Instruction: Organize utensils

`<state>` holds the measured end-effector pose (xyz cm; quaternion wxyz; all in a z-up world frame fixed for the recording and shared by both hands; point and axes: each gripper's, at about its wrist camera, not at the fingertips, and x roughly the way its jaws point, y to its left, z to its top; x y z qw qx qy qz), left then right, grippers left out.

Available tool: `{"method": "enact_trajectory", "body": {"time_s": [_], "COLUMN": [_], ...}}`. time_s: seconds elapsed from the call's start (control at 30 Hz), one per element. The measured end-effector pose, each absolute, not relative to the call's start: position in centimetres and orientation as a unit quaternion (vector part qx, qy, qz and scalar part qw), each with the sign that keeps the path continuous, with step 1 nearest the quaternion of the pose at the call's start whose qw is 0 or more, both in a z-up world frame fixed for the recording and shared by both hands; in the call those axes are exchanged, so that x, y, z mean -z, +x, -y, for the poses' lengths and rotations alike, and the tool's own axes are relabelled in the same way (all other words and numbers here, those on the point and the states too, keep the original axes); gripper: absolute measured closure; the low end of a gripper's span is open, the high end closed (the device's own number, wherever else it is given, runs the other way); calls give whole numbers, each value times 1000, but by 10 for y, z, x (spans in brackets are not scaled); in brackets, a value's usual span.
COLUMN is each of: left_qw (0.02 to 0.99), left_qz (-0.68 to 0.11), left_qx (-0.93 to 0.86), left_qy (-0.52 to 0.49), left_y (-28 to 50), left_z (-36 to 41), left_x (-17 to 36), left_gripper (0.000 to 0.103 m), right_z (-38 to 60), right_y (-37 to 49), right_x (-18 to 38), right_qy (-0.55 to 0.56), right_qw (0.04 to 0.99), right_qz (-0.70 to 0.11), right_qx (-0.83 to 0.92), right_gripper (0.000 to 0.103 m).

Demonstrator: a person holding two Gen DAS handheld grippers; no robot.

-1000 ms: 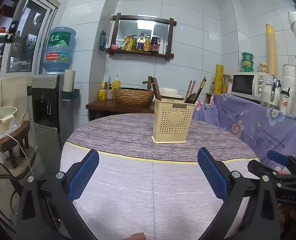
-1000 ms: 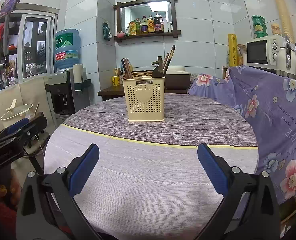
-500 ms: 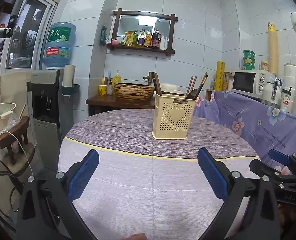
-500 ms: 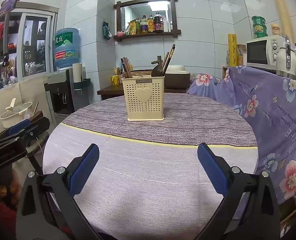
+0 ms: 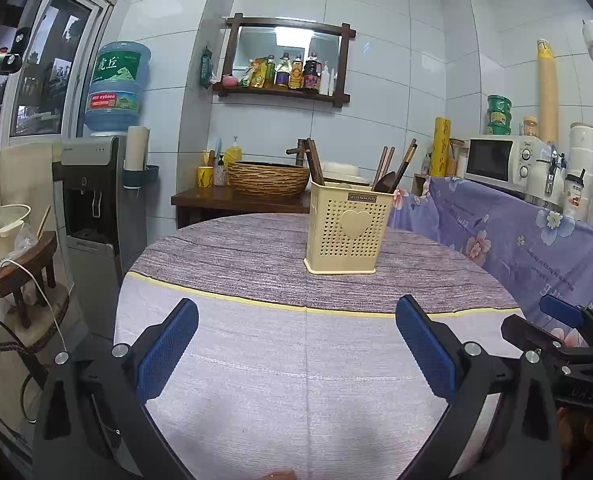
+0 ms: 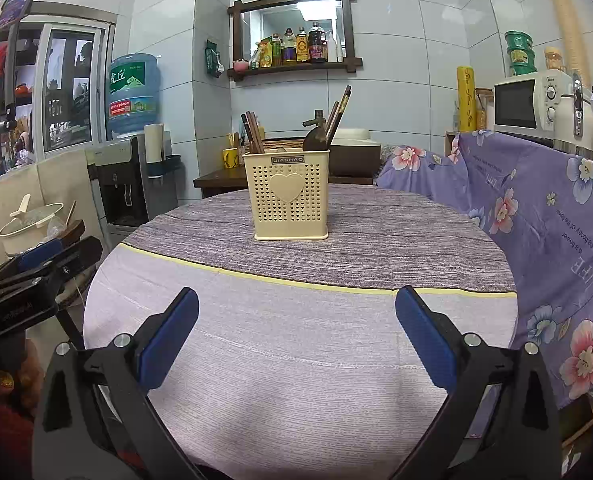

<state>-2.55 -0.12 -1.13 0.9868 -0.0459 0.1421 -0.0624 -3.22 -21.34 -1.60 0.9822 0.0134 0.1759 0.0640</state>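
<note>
**Utensils already in the caddy, tongs idle**

Both the left gripper and right gripper gape wide, holding nothing, low over the table. The caddy stands at twelve o'clock, well apart, chopsticks and a spoon upright inside. No loose utensil shows; the job looks finished or nearly so.

We see our right gripper wide open above the round table, holding nothing. A yellow basket with a heart stands farther back, with dark chopsticks and a spoon sticking up. Our left gripper sits at the left edge.
</note>
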Motion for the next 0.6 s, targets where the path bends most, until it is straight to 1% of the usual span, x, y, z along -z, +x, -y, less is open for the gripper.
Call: {"method": "enact_trajectory", "body": {"time_s": [0.6], "left_qw": [987], "left_qz": [-145], "left_qx": [59], "left_qy": [-39], "left_y": [-24], "left_z": [5], "left_x": [10], "left_gripper": [5], "right_z": [213], "right_y": [-30], "right_x": [17], "right_qy": [14], "right_qw": [982], "right_qz": [-178], "right_qx": [-64], "right_gripper": [6]}}
